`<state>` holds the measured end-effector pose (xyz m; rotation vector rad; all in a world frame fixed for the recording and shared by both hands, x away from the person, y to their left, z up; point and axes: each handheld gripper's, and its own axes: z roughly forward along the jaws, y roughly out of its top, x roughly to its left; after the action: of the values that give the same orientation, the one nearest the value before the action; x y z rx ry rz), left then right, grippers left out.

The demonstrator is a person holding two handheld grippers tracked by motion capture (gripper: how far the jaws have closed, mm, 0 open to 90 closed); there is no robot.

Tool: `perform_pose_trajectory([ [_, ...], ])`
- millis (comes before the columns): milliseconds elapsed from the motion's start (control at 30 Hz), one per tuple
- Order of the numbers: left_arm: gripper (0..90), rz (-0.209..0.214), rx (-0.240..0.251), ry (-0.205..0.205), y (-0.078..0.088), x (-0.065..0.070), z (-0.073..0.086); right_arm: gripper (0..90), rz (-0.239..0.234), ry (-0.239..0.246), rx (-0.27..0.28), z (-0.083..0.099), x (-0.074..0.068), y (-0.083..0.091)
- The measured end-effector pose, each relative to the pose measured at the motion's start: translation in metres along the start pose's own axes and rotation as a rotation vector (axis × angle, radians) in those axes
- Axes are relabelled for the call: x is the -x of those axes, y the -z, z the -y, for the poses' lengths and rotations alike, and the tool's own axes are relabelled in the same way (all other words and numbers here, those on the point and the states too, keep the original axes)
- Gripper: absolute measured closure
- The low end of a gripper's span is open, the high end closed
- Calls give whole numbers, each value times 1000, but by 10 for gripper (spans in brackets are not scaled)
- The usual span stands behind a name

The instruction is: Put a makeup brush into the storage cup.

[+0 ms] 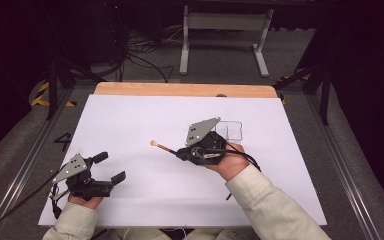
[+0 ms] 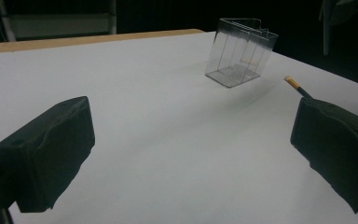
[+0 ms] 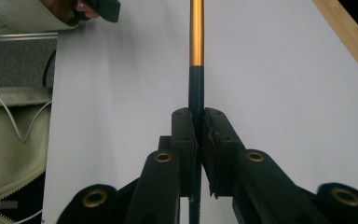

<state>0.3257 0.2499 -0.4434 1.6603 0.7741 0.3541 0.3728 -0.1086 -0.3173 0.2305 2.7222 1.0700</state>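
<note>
A thin brush (image 1: 164,147) with a dark handle, a gold band and a pale tip is held above the white sheet, pointing left. My right gripper (image 1: 181,152) is shut on its dark handle. In the right gripper view the jaws (image 3: 196,116) pinch the handle and the gold band (image 3: 196,37) runs straight ahead. A clear plastic compartment box (image 1: 230,130) stands just behind the right hand. My left gripper (image 1: 110,167) rests low at the near left, open, with nothing between its pads (image 2: 51,149). From there I see the box (image 2: 240,51) ahead and the brush tip (image 2: 292,83) at right.
A white sheet (image 1: 130,120) covers the table, and a wooden strip (image 1: 180,89) shows along its far edge. Metal rails run down both sides. Beyond the table are cables and a white stand's legs (image 1: 222,45) on the floor.
</note>
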Motion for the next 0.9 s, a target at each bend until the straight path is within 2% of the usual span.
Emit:
perform_pose_trajectory([
  [167, 3, 4, 2, -1, 0, 0, 0, 831, 7, -28, 35, 4, 2, 5],
  [333, 3, 10, 5, -20, 0, 1, 0, 831, 16, -71, 111, 11, 6, 12],
  [500, 2, 18, -8, -23, -1, 2, 0, 831, 29, -101, 181, 18, 9, 20],
  [800, 2, 25, -3, -30, -1, 2, 0, 831, 80, -155, 299, 30, 14, 33],
  [900, 0, 15, -2, -46, -3, 3, 0, 831, 92, -175, 337, 35, 16, 37],
])
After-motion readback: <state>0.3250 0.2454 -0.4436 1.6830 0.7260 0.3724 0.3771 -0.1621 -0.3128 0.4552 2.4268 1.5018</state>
